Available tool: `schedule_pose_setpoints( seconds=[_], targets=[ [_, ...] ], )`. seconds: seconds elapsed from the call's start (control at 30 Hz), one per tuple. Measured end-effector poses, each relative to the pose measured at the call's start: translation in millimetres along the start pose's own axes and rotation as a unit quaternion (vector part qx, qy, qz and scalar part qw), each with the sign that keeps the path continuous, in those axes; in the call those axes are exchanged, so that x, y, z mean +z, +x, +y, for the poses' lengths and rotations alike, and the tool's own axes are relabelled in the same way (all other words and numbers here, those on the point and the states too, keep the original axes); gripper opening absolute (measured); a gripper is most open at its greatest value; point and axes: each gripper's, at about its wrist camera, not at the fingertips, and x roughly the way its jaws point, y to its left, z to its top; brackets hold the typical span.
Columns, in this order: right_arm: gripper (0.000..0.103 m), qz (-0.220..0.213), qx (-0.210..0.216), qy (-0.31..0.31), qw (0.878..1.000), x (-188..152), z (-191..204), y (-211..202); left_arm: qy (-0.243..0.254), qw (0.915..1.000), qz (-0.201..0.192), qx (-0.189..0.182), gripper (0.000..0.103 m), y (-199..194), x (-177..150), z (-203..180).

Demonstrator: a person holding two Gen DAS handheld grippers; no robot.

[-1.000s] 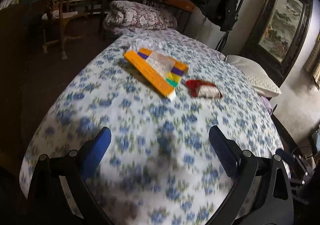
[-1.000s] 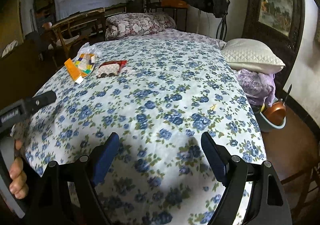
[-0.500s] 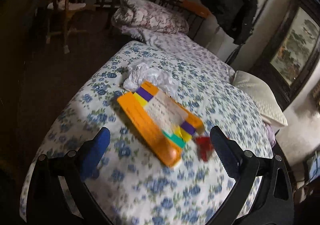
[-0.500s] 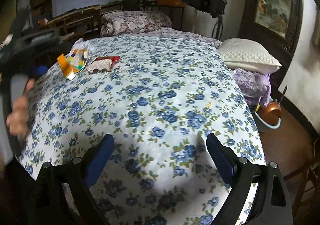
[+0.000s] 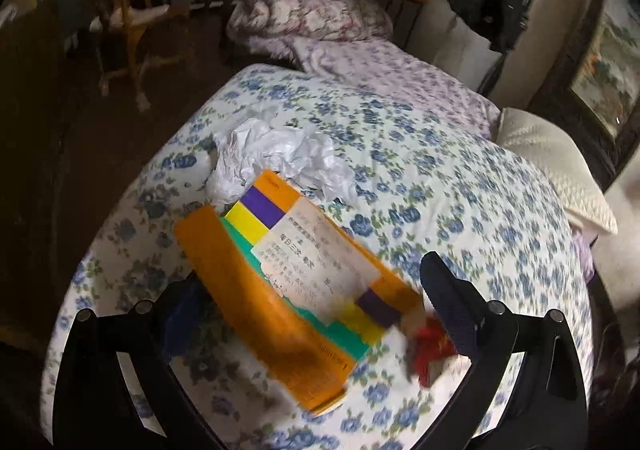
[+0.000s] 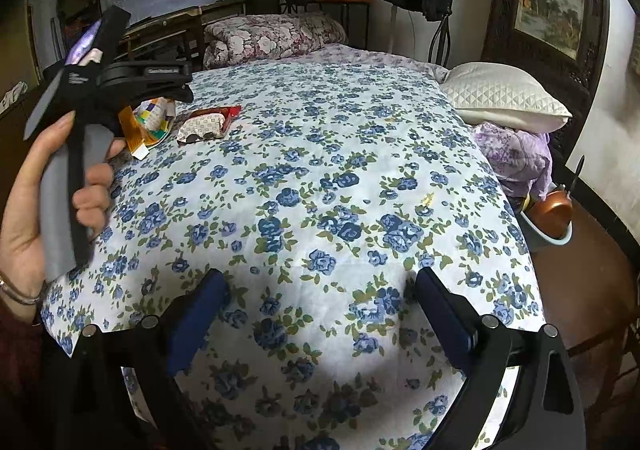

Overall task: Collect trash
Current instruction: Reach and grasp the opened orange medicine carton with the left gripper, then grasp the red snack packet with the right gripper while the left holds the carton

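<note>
An orange box with purple, yellow and green stripes (image 5: pixel 288 278) lies on the flowered bed, between the open jaws of my left gripper (image 5: pixel 316 290), which hovers just above it. A crumpled white plastic bag (image 5: pixel 280 154) lies behind the box. A red wrapper (image 5: pixel 430 346) lies by the right finger. In the right wrist view the box (image 6: pixel 150 118) and red wrapper (image 6: pixel 208 124) lie at the bed's far left, with the left gripper's body (image 6: pixel 120 78) above them. My right gripper (image 6: pixel 320 314) is open and empty over the bed's near edge.
A white pillow (image 6: pixel 504 98) and a purple cloth (image 6: pixel 516 154) lie at the bed's right side. A copper pot in a basin (image 6: pixel 548 214) stands on the floor to the right. A folded floral quilt (image 6: pixel 272 38) lies at the head. A wooden chair (image 5: pixel 136 14) stands at the left.
My left gripper has moved forward and down over the orange box, which now lies between its jaws. The right gripper has barely moved.
</note>
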Motion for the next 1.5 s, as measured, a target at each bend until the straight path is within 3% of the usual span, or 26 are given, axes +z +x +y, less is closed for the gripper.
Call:
schedule_pose_setpoints(
  seconds=[0.1, 0.17, 0.37, 0.67, 0.73, 0.8, 0.87, 1.07, 1.3, 1.5],
  targets=[
    [0.094, -0.001, 0.000, -0.002, 1.000, -0.3, -0.1, -0.4, 0.009, 0.9997, 0.017, -0.012, 0.096, -3.1, -7.3, 8.4],
    [0.094, -0.002, -0.002, -0.003, 1.000, 0.0, -0.2, 0.1, 0.006, 0.9997, 0.019, 0.011, 0.096, -6.1, -10.8, 18.3],
    [0.094, -0.003, 0.006, 0.007, 1.000, -0.5, -5.3, -0.1, -0.056, 0.9981, -0.004, -0.024, 0.096, -24.1, -18.9, 58.8],
    [0.094, 0.000, -0.006, -0.008, 1.000, 0.0, -1.7, 1.6, -0.029, 0.9995, 0.005, 0.010, 0.096, -16.3, -12.9, 44.3],
    [0.096, 0.000, -0.009, -0.011, 1.000, -0.6, 0.3, 1.5, -0.032, 0.9995, -0.004, -0.002, 0.089, -20.6, -14.2, 45.0],
    [0.097, 0.000, -0.010, -0.012, 1.000, -0.7, 1.4, 1.2, -0.028, 0.9993, -0.008, -0.023, 0.074, -24.0, -16.1, 44.8],
    [0.097, 0.000, -0.010, -0.012, 1.000, -0.8, 1.8, 1.2, -0.024, 0.9992, -0.019, -0.027, 0.071, -27.7, -15.5, 42.7],
    [0.097, 0.001, -0.010, -0.011, 1.000, -0.8, 2.1, 1.1, -0.004, 0.9943, -0.081, -0.070, 0.069, -58.5, -25.8, 35.6],
    [0.097, 0.000, -0.009, -0.014, 1.000, -1.2, 4.2, 0.1, 0.016, 0.9848, -0.123, -0.121, 0.069, -98.7, -58.8, 33.0],
    [0.097, 0.000, -0.011, -0.014, 1.000, -1.4, 5.0, 0.1, 0.048, 0.9895, -0.088, -0.105, 0.069, -94.1, -84.0, 23.9]
  ],
)
